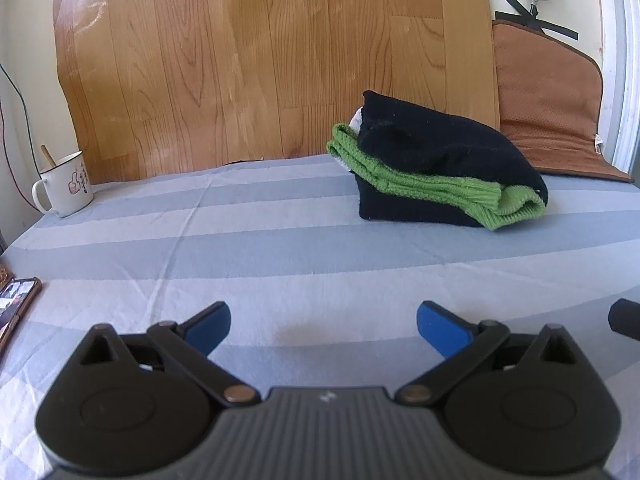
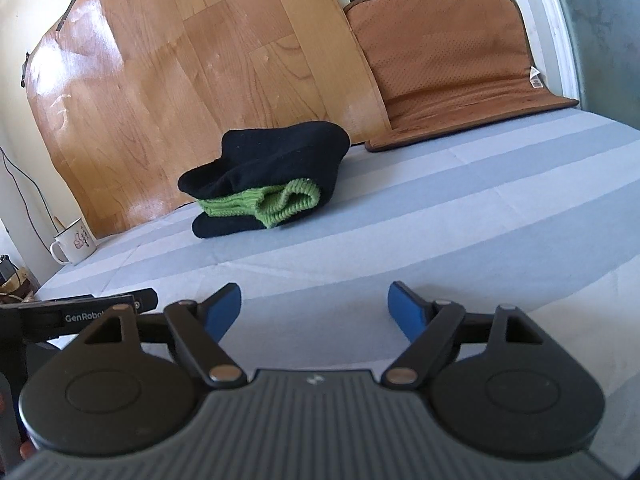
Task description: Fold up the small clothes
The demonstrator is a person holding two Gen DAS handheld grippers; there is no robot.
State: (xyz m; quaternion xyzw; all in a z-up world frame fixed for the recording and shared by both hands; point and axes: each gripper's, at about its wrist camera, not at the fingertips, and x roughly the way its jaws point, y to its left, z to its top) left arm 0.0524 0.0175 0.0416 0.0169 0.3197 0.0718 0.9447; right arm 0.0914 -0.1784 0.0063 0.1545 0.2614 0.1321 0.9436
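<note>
A small black and green knit garment lies folded in a bundle at the back right of the striped blue-grey cloth. It also shows in the right wrist view, back centre-left. My left gripper is open and empty, well short of the bundle and low over the cloth. My right gripper is open and empty, also well short of it. The left gripper's body shows at the left edge of the right wrist view.
A white enamel mug with a stick in it stands at the back left. A phone lies at the left edge. A wood-pattern sheet and a brown mat lean against the back wall.
</note>
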